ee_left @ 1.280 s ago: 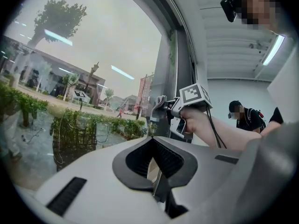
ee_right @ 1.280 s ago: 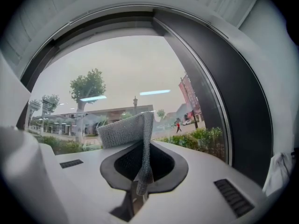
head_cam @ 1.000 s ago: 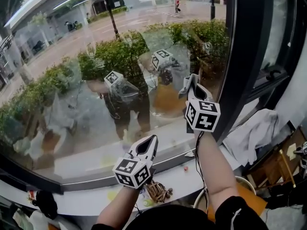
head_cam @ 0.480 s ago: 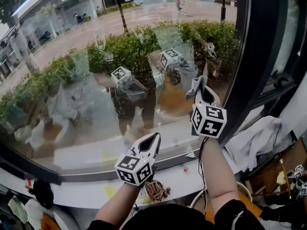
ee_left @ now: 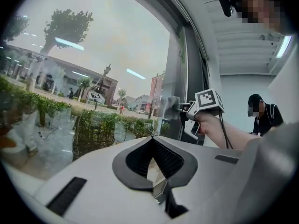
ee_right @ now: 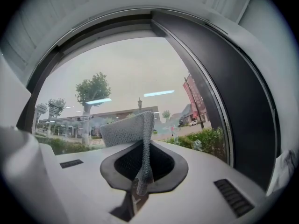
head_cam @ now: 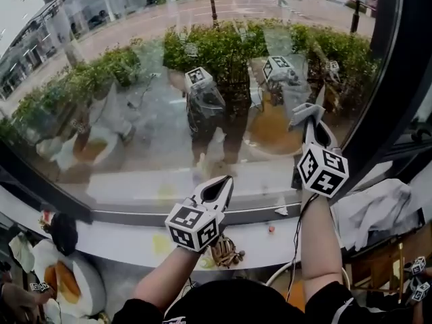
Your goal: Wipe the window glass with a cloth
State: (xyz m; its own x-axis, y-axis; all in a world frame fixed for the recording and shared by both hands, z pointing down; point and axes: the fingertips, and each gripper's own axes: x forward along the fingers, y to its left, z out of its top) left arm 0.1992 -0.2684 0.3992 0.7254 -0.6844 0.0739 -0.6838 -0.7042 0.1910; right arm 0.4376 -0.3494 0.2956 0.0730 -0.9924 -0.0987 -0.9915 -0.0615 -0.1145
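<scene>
The window glass fills the head view, with hedges and a street behind it. My right gripper is raised at the right side of the pane, near the black frame, and is shut on a grey knitted cloth. In the right gripper view the cloth stands up from between the jaws of this gripper against the glass. My left gripper is lower, over the sill, shut with nothing in it. In the left gripper view its jaws point along the pane.
A white sill runs under the glass, with a small brown thing on it. The black window frame stands at the right, with white fabric below it. A plate of food lies at bottom left. A person stands behind.
The head view has swung left and down, so the window frame and both grippers sit further right. The right gripper stays shut on the cloth at the glass.
</scene>
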